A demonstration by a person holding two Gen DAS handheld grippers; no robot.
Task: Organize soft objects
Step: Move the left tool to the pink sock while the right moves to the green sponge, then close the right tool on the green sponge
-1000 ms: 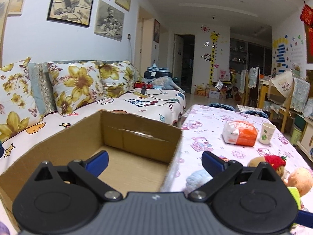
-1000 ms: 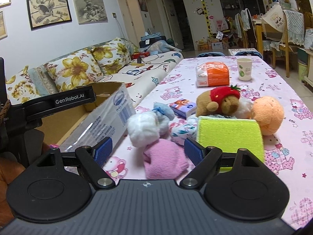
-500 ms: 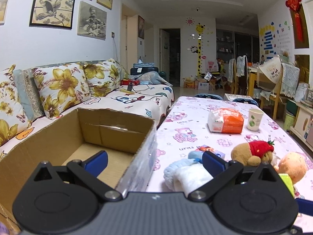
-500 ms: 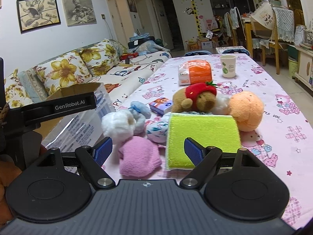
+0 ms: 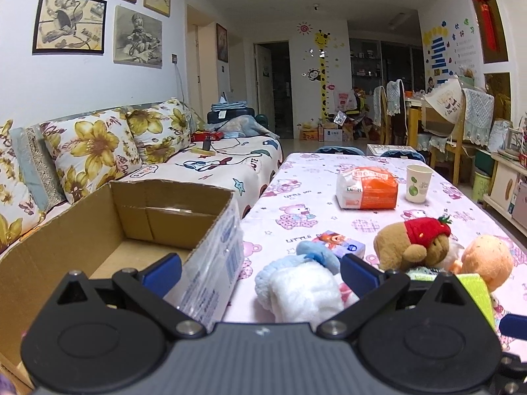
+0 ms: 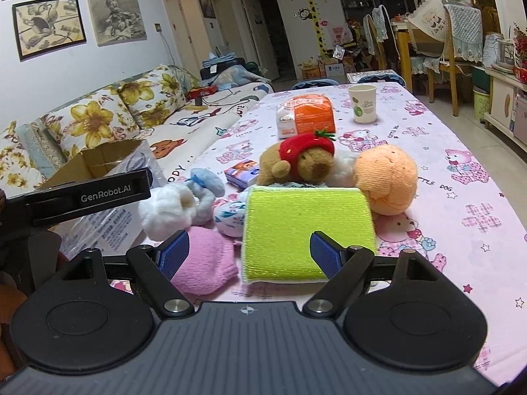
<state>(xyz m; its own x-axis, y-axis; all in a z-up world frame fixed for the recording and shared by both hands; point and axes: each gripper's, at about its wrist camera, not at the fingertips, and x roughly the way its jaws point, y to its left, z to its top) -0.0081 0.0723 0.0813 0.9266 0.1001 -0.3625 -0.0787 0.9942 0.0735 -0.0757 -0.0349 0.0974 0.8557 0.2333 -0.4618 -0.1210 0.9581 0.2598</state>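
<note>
A pile of soft things lies on the pink tablecloth: a yellow-green sponge cloth (image 6: 308,232), a pink knit piece (image 6: 206,265), a white and blue fluffy sock (image 6: 179,205), a brown plush bear with a red strawberry hat (image 6: 301,161) and an orange plush ball (image 6: 387,182). An open cardboard box (image 5: 108,233) stands at the table's left. My left gripper (image 5: 260,271) is open and empty, straddling the box's right wall, with the fluffy sock (image 5: 298,288) by its right finger. My right gripper (image 6: 250,253) is open and empty just before the sponge cloth.
An orange and white tissue pack (image 6: 304,117) and a paper cup (image 6: 362,103) stand further back on the table (image 6: 461,197). A small printed packet (image 6: 242,172) lies by the bear. A sofa with flowered cushions (image 5: 95,151) runs along the left. Chairs stand at the far right.
My left gripper has swung right, from over the box's inside to its right wall, bringing the soft toys into view. My right gripper has shifted right, from the pink piece to the sponge cloth.
</note>
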